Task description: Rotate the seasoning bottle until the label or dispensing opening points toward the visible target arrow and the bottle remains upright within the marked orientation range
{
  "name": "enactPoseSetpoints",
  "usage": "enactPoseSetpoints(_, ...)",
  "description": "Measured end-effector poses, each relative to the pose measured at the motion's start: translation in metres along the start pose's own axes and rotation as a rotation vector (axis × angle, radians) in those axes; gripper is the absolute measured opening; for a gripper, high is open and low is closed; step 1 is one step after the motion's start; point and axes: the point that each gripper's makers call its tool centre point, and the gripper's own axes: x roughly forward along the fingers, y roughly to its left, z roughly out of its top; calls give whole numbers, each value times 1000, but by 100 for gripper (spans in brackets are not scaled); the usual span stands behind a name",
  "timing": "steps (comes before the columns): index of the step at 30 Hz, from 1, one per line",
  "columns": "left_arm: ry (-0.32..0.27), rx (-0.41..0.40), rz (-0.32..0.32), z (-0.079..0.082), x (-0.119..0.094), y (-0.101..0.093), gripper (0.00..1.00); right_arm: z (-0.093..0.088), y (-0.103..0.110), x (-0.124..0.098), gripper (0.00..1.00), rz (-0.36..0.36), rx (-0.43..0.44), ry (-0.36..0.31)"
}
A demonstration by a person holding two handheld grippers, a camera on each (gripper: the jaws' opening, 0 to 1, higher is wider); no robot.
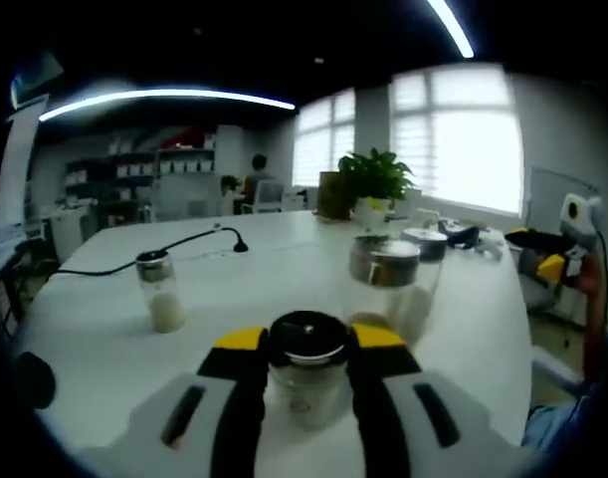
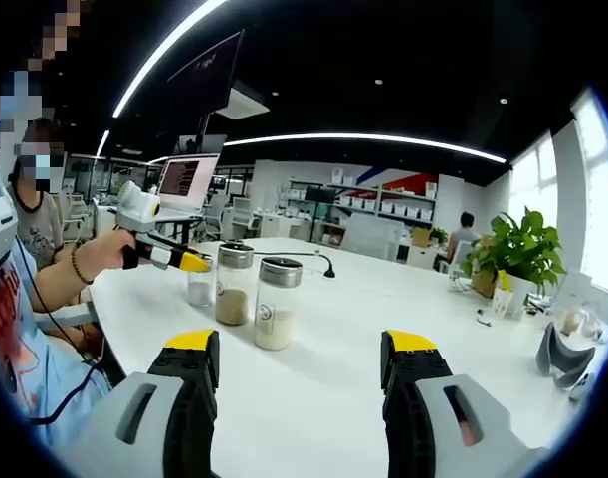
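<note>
Near the tabletop's [image 1: 104, 329] front edge, the left tongs [image 1: 305, 363] clasp the seasoning bottle [image 1: 305, 373] below its cap; probably light, rigid, slippery glass, while the right tongs [image 2: 299, 363] gape empty.

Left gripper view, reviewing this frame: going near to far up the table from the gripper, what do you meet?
Left gripper closed on the black-lidded jar → jar of white powder → two metal-lidded jars → microphone → potted plant.
</note>
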Motion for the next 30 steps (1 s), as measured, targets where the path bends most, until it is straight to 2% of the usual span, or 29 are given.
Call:
enactPoseSetpoints(11,-24,-8,96,1,1,2,33,0,-1,-1,67,0,1,-2)
enactPoseSetpoints(20,-32,-15,132,1,1,3,33,0,-1,-1,67,0,-1,1)
enactPoseSetpoints(30,-44,-22,137,1,2,3,33,-4,-2,-1,67,0,3,9)
